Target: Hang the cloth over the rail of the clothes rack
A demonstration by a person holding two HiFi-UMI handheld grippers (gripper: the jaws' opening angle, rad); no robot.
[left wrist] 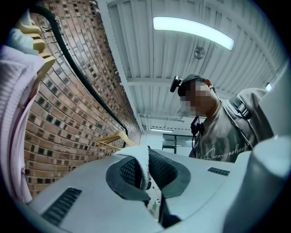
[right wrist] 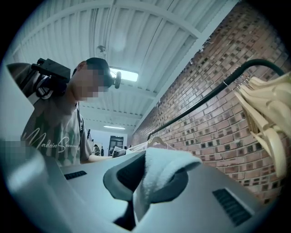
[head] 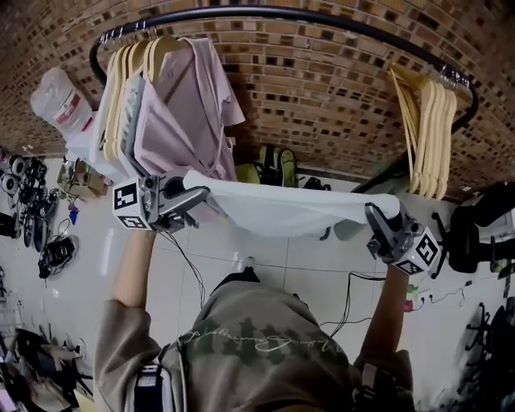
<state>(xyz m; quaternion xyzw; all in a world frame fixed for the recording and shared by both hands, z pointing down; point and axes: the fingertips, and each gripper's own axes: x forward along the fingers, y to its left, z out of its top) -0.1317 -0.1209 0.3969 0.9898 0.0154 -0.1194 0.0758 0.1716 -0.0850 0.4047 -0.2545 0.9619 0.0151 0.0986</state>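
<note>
- Two tongs hold one white cloth (head: 282, 209) between them, stretched in a sagging band across the middle of the head view.
- At the left of that view, the left tongs (head: 197, 193) are clamped on the cloth's left end. The left gripper view shows them (left wrist: 146, 170) nearly shut, with a thin edge of the cloth (left wrist: 143, 164) pinched between the dark pads.
- At the right, the right tongs (head: 374, 213) grip the other end. The right gripper view shows them (right wrist: 145, 182) closed on a thick fold of the cloth (right wrist: 161, 168), which bulges out over the tips.
- Each of the tongs carries a marker cube, and a bare forearm reaches up to each from the bottom of the frame.
- Above the cloth, the black rail (head: 282, 14) curves across the top of the head view. The cloth hangs well below it and does not touch it.
- Along the rail's left part hang pale wooden hangers (head: 133, 68) and a pink shirt (head: 189, 105), whose lower part is just behind the left tongs.
- More wooden hangers (head: 426, 129) hang in a bunch at the rail's right end, above the right tongs.
- Behind the rack is a brick wall (head: 322, 88).
- Below it, a green backpack (head: 276, 165) sits on the white tiled floor (head: 265, 257), and shoes (head: 48, 253) lie at the far left.
</note>
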